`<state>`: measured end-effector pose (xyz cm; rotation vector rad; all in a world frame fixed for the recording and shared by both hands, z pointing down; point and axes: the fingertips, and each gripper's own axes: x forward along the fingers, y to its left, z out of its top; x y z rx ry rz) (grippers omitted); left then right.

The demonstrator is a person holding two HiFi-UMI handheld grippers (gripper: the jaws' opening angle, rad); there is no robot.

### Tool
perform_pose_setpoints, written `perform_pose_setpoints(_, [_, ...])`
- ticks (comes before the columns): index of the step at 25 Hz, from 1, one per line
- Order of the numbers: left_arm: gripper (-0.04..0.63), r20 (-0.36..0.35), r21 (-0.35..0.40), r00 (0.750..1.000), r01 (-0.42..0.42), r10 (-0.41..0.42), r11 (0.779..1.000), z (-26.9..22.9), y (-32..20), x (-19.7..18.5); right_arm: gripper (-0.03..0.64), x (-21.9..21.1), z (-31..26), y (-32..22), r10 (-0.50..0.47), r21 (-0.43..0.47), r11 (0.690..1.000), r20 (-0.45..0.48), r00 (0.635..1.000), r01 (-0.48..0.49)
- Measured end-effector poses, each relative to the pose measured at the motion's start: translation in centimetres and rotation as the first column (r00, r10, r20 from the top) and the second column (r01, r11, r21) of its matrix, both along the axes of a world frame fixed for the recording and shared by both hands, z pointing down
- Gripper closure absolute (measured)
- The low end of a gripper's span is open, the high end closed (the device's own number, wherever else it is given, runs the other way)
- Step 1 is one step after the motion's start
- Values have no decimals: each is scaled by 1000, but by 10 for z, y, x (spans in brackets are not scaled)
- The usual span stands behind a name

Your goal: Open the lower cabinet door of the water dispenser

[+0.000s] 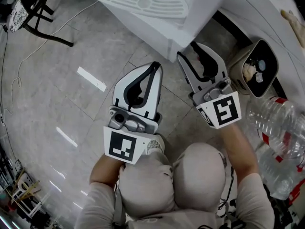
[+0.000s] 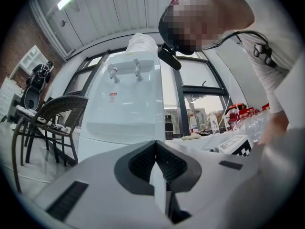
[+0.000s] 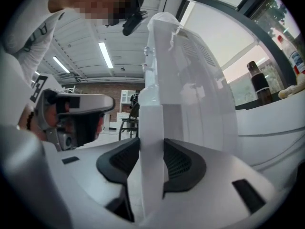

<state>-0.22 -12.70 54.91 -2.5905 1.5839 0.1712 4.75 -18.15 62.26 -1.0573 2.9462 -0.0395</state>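
Note:
The white water dispenser (image 1: pixel 157 13) stands before me on the tiled floor; it shows in the left gripper view (image 2: pixel 126 104) with its two taps up top. My right gripper (image 1: pixel 187 50) reaches level to its lower front corner. In the right gripper view the white edge of the lower cabinet door (image 3: pixel 151 123) fills the gap between the dark pads (image 3: pixel 183 163), which press on it from both sides. My left gripper (image 1: pixel 155 67) hovers to the left, apart from the dispenser, its tips (image 2: pixel 156 144) closed together on nothing.
A dark chair (image 2: pixel 47 123) stands left of the dispenser. Clear plastic water bottles (image 1: pixel 281 128) and a beige container (image 1: pixel 255 68) crowd the right side. A thin cable (image 1: pixel 19 75) and a white strip (image 1: pixel 92 78) lie on the floor at left. The person's knees (image 1: pixel 200 171) are right behind the grippers.

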Motion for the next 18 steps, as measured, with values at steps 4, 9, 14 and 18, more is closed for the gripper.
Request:
perform_pose_setpoints(4, [591,14,-18,999,33,-33,999,4,12,-13,453,-22,-5,27,-109,13,994,28,994,109])
perform_pose_setpoints(9, [591,45,-47,992,123,-121,991,15,29,-43,472,-44,-5,50,-230,-15,973,42,972,230])
perform_pose_setpoints(14, [591,42,-57,977,210,-208,976,20,41,-81,558,-75,-12,73,-323,33,946,44,945,322])
perform_pose_setpoints(18, [591,41,-43,961,276,-275,960,15,56,-109,560,-108,-14,89,-385,26,923,36,922,384])
